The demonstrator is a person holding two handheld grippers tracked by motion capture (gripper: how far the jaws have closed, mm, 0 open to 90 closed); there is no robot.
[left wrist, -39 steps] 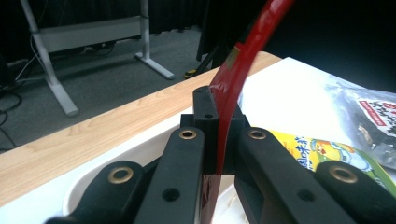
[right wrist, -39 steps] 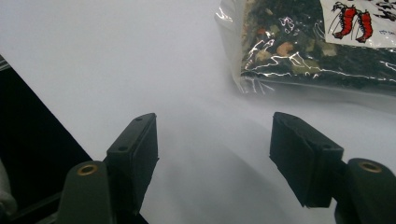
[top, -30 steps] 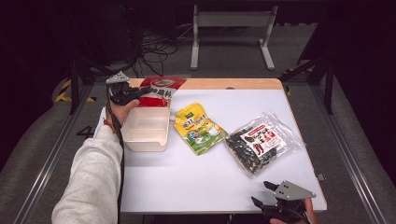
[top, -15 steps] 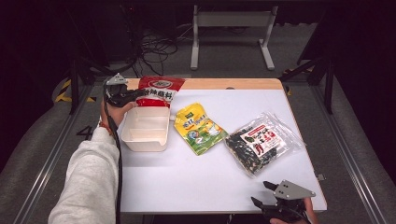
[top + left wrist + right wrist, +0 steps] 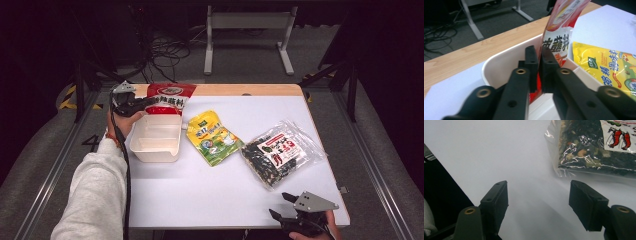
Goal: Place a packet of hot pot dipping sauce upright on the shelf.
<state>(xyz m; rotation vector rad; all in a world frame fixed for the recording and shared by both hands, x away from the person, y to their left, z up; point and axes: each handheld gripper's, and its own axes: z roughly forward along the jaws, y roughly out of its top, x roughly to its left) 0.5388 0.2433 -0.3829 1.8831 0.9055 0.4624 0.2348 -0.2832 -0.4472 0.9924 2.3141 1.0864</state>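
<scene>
Now the left gripper (image 5: 539,67) pinches the red packet (image 5: 556,47) (over the white tub (image 5: 155,137)); right gripper (image 5: 539,202) gapes empty.

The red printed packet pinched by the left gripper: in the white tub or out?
Partly in. The red printed packet stands with its lower end inside the white plastic tub, the left gripper shut on it.

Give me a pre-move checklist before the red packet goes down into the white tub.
1. Left gripper pinching the red packet: ok, jaws shut on it.
2. Packet above the white tub: ok, lower edge hangs over the tub.
3. Tub free of other things: ok, as far as its inside shows.
4. Right gripper out of the way: ok, open at the table's near edge.
5. Yellow packet apart from the tub: ok, beside it.
</scene>
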